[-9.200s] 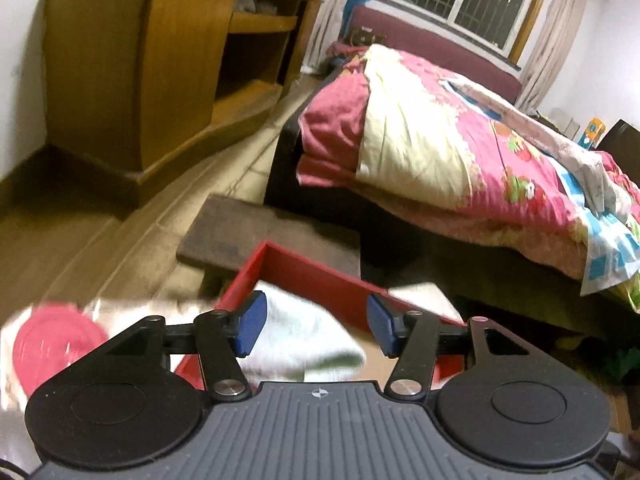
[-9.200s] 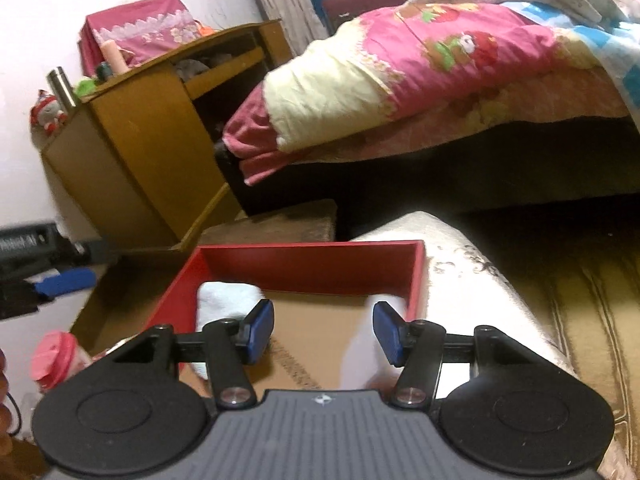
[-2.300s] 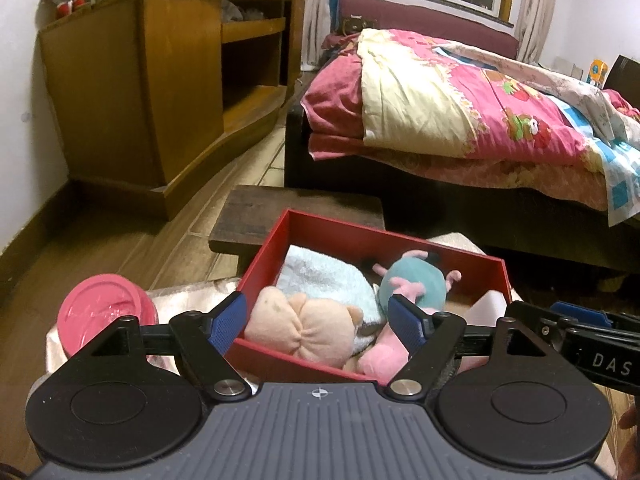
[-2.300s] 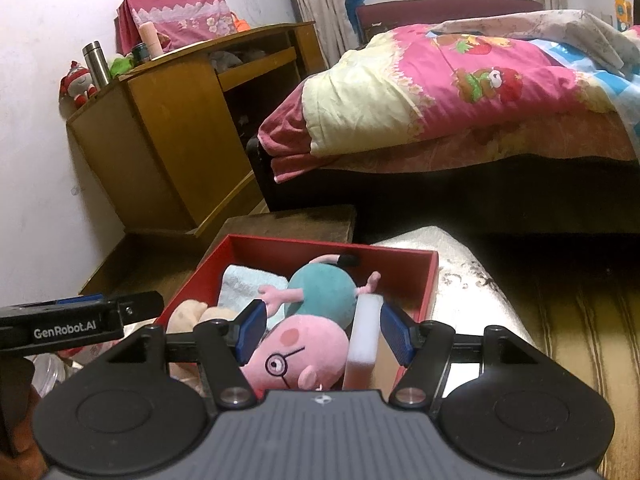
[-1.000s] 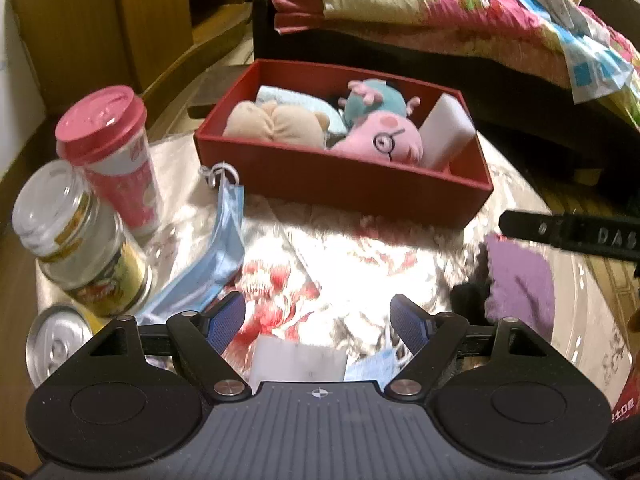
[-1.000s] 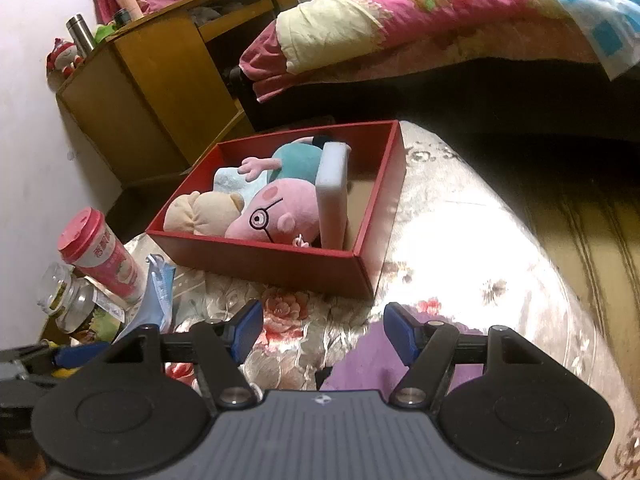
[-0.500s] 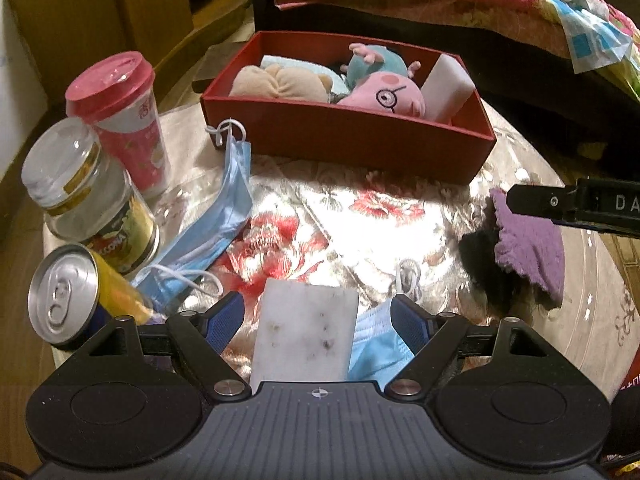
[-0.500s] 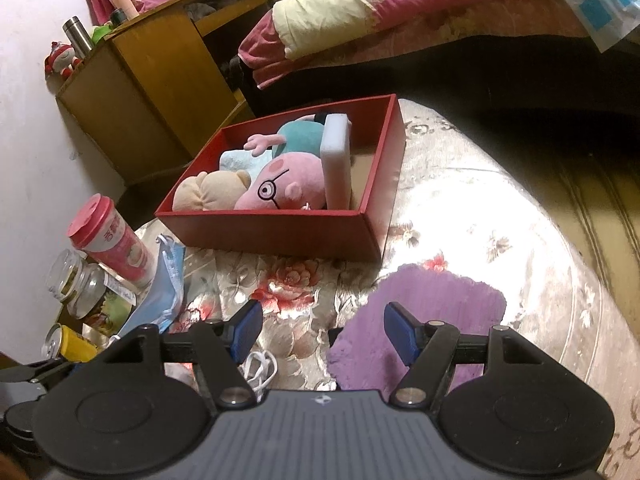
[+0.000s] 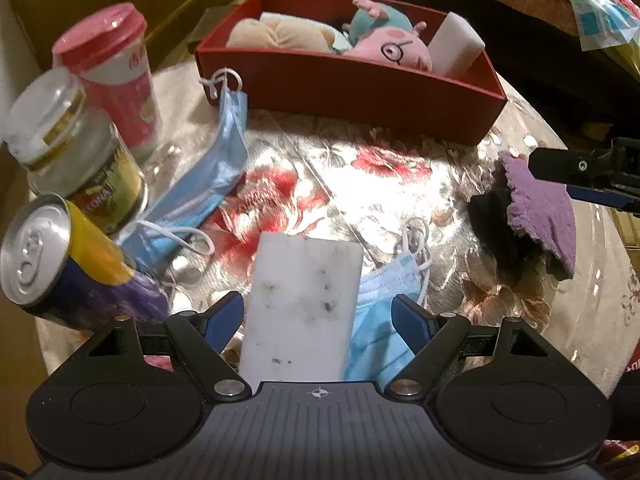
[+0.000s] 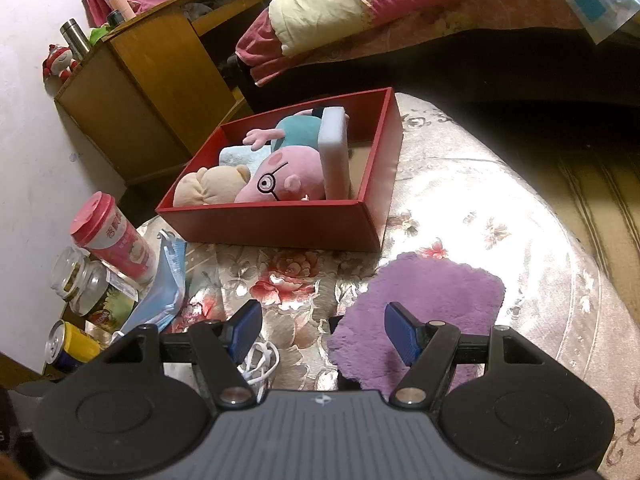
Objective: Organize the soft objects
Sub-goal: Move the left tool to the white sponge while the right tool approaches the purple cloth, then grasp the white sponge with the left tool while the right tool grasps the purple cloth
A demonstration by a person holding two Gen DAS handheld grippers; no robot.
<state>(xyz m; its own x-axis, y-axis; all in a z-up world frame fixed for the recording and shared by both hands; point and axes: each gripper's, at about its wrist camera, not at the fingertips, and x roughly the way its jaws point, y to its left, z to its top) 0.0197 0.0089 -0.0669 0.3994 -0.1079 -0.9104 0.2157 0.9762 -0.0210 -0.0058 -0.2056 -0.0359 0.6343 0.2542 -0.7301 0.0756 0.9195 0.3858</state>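
Observation:
A red box (image 9: 352, 92) (image 10: 280, 224) at the table's far side holds a beige plush (image 10: 212, 188), a pink pig plush (image 10: 288, 180), a teal plush (image 10: 300, 130), a light blue cloth and an upright white sponge (image 10: 334, 152). A stained white sponge (image 9: 304, 304) lies flat between the fingers of my open left gripper (image 9: 318, 322). A blue face mask (image 9: 384, 304) lies under its right edge. A purple fuzzy cloth (image 10: 420, 304) (image 9: 540, 216) lies on the table under my open right gripper (image 10: 324, 334). A second blue mask (image 9: 216, 168) lies at the left.
A pink-lidded cup (image 9: 112, 76), a glass jar (image 9: 76, 152) and a yellow and blue can (image 9: 60, 260) stand at the table's left edge. The table wears a shiny floral cover (image 9: 360, 184). A bed (image 10: 440, 4) and a wooden cabinet (image 10: 160, 80) stand beyond.
Both grippers have drawn back from the red box and tipped down toward the table. The white sponge now lies between my left fingers; the purple cloth sits under the right gripper.

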